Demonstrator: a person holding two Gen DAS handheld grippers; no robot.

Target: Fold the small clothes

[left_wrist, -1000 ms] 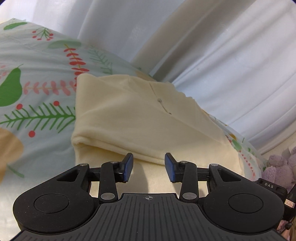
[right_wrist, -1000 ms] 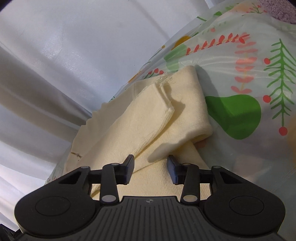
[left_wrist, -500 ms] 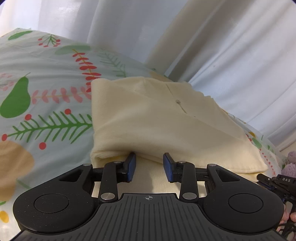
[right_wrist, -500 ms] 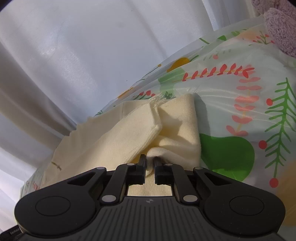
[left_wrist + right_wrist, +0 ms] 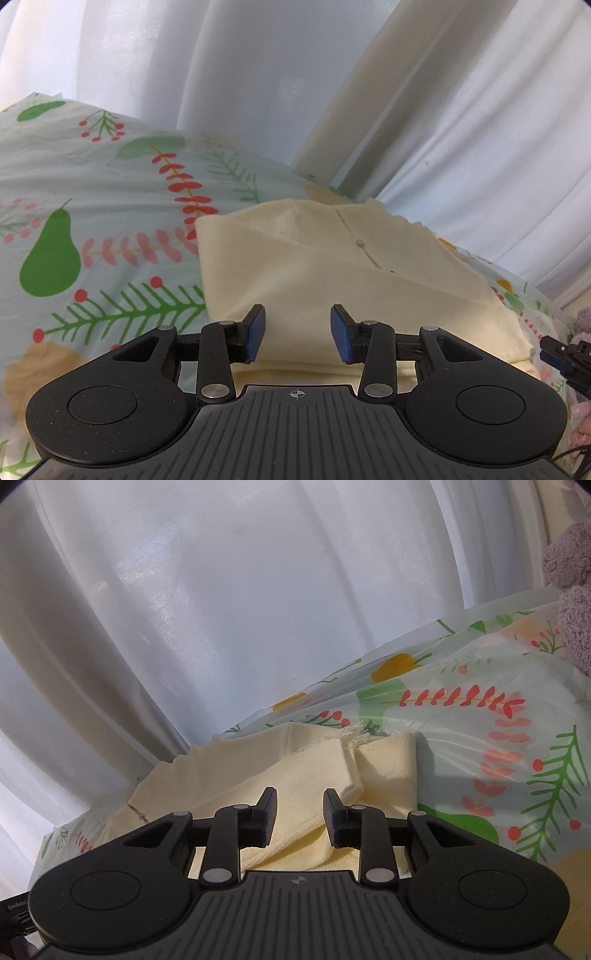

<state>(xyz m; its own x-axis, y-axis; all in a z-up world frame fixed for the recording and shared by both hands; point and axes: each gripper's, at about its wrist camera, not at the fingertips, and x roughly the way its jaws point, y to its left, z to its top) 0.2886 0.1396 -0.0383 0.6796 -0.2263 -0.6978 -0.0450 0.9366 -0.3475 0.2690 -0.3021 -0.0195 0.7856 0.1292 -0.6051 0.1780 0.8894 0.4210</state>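
Observation:
A small cream-yellow garment (image 5: 332,280) lies folded on a bedsheet printed with pears and leaves (image 5: 92,221). My left gripper (image 5: 297,334) is open and empty, its blue pads (image 5: 256,332) just above the garment's near folded edge. In the right wrist view the same garment (image 5: 306,771) shows a folded flap with a frayed edge. My right gripper (image 5: 299,818) is open and empty, over the flap's near part. The tip of the other gripper shows at the right edge of the left wrist view (image 5: 565,354).
White curtains (image 5: 369,92) hang close behind the bed, also in the right wrist view (image 5: 221,609). A purple plush toy (image 5: 569,590) sits at the right. The printed sheet (image 5: 498,738) spreads to the right of the garment.
My right gripper, shut on the garment's fold half a second ago, has opened and let it go. My left gripper has opened wider. Both have pulled back and tilted up.

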